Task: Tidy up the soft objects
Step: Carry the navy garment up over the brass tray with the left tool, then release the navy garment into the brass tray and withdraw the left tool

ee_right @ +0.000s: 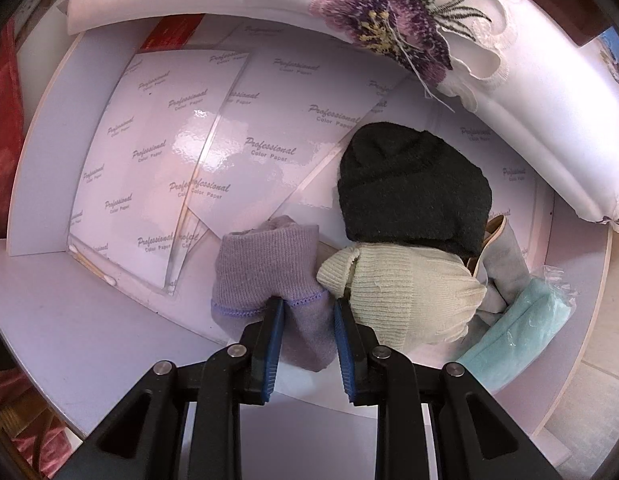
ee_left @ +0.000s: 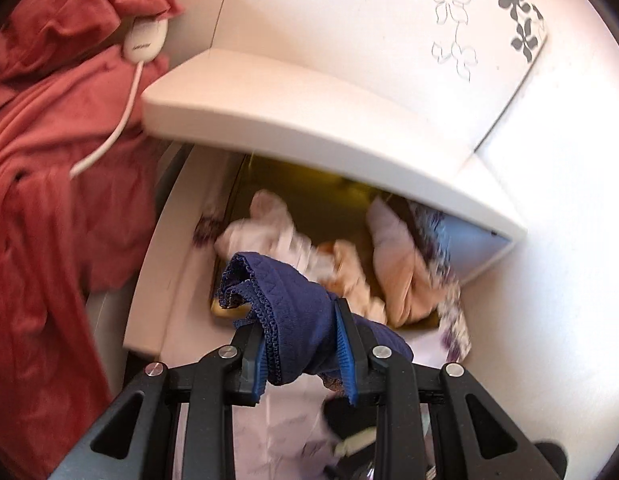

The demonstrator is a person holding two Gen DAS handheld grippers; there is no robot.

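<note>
My left gripper (ee_left: 299,320) is shut on a navy blue garment (ee_left: 289,300) with a lace edge, held above an open white drawer (ee_left: 161,264). Inside the drawer lie several pale pink and white folded garments (ee_left: 397,276). My right gripper (ee_right: 309,312) sits in a lower white drawer (ee_right: 109,320), its fingers on either side of a lilac rolled sock (ee_right: 269,268). A cream rolled sock (ee_right: 401,292) lies right of it and a black rolled sock (ee_right: 413,184) behind.
A red garment (ee_left: 49,160) and a white corded device (ee_left: 143,40) lie left of the drawers. Sheets of photo paper (ee_right: 213,140) line the lower drawer. A teal packet (ee_right: 521,320) lies at its right. An embroidered white cloth (ee_right: 389,36) hangs over the upper drawer's front.
</note>
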